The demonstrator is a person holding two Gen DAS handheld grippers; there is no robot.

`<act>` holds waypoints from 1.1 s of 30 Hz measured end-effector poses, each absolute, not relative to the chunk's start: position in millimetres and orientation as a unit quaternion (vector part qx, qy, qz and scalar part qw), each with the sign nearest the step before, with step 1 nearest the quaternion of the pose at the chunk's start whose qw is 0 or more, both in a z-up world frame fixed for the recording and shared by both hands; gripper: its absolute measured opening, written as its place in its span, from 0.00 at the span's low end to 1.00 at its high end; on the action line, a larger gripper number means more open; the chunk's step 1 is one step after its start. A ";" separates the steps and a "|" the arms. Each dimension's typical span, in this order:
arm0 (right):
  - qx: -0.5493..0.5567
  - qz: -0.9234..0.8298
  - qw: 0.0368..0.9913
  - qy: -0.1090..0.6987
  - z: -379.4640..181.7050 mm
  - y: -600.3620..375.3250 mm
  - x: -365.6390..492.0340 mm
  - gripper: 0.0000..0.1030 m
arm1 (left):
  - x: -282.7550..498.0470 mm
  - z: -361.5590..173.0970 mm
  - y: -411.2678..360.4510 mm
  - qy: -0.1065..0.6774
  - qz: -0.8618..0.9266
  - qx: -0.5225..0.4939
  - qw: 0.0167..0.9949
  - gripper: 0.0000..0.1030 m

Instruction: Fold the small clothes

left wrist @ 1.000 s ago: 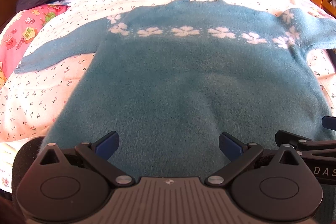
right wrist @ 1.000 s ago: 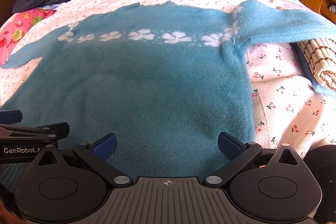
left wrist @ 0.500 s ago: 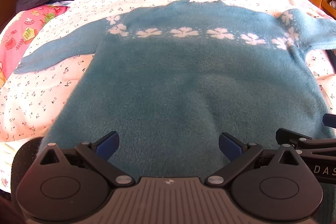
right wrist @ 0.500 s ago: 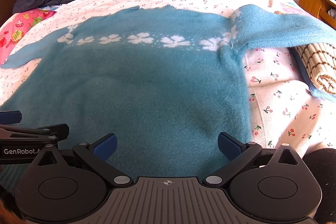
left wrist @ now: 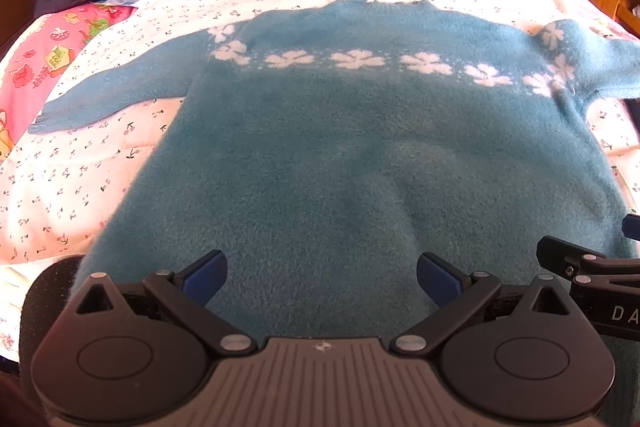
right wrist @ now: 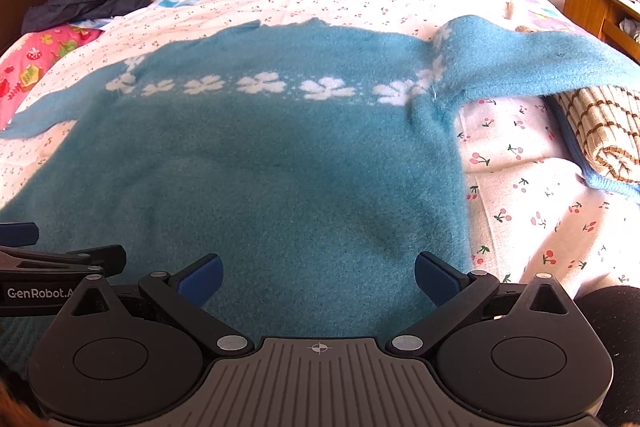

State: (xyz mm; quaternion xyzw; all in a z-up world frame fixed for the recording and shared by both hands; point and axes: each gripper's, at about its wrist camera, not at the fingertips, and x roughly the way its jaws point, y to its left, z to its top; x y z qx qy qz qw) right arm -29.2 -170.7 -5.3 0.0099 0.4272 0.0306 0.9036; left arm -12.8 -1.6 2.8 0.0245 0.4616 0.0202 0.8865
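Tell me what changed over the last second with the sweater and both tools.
Almost nothing moved. The right tool drew back and rose slightly, so the blue sweater sits a little lower in its view. The left tool held its place. Both stay open above the hem, gripping nothing. The sweater remains spread flat, its right sleeve still draped over the checked cloth.
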 end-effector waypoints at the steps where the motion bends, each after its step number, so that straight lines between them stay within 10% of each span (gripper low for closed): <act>1: 0.007 0.029 0.905 0.425 -5.1 -170.5 -29.4 0.99 | -12.7 2.9 -2.1 0.461 0.020 0.026 0.887 1.00; 33: -0.013 0.014 0.912 0.411 -2.1 -170.4 -28.4 0.99 | -15.8 7.3 -6.4 0.452 0.009 0.027 0.891 1.00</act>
